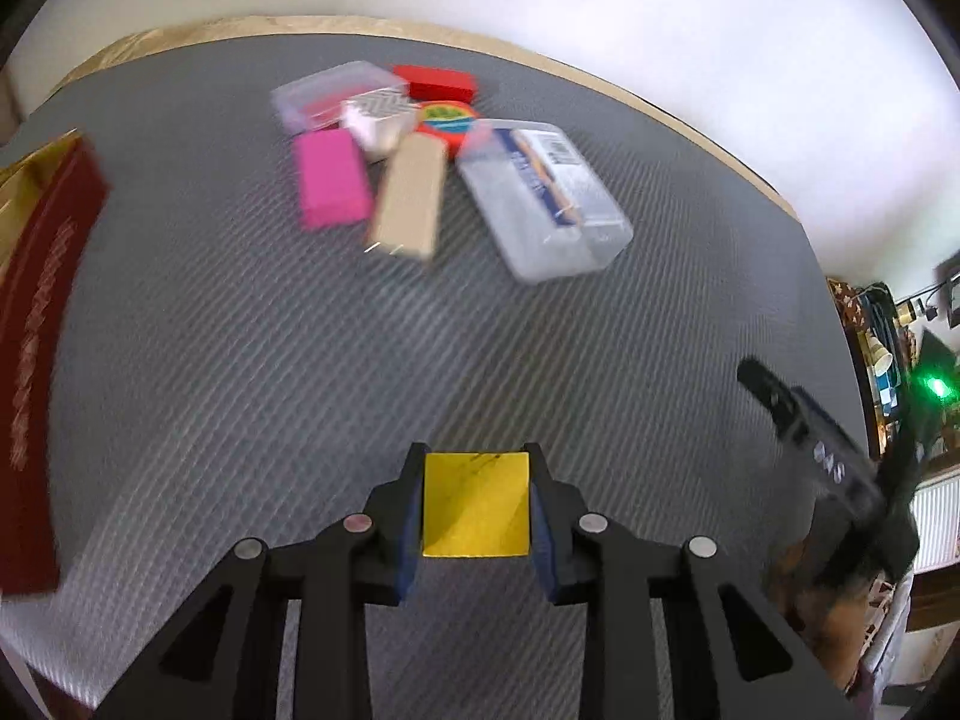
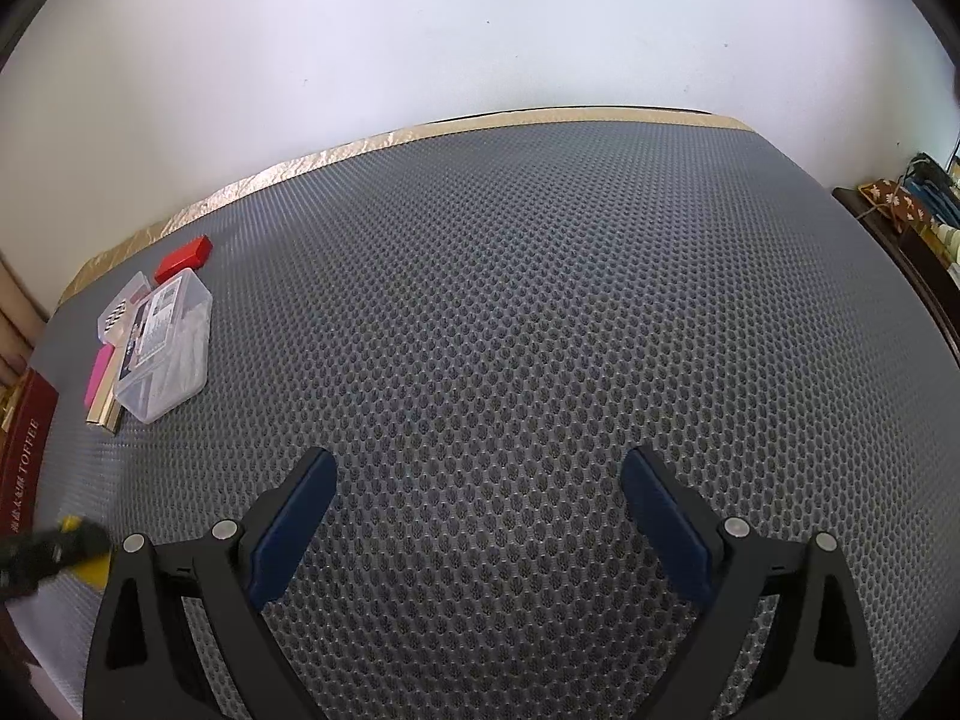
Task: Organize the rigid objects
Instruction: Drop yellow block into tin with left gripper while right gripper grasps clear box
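Note:
My left gripper (image 1: 476, 455) is shut on a yellow block (image 1: 476, 504), its blue pads pressed against both sides just above the grey mat (image 1: 240, 360). Farther off lies a pile: a pink box (image 1: 332, 186), a tan box (image 1: 411, 198), a large clear plastic case (image 1: 546, 198), a red box (image 1: 435, 83), a small clear case (image 1: 324, 93) and a round red tin (image 1: 447, 120). My right gripper (image 2: 480, 462) stands open over bare mat, with nothing between its fingers. The pile appears far left in the right wrist view, around the clear case (image 2: 165, 348).
A long dark red toffee box (image 1: 36, 324) with a gold inside lies along the mat's left edge. The mat ends at a wooden table rim (image 2: 540, 119) against a white wall. Shelves with clutter (image 2: 924, 210) stand off the right side.

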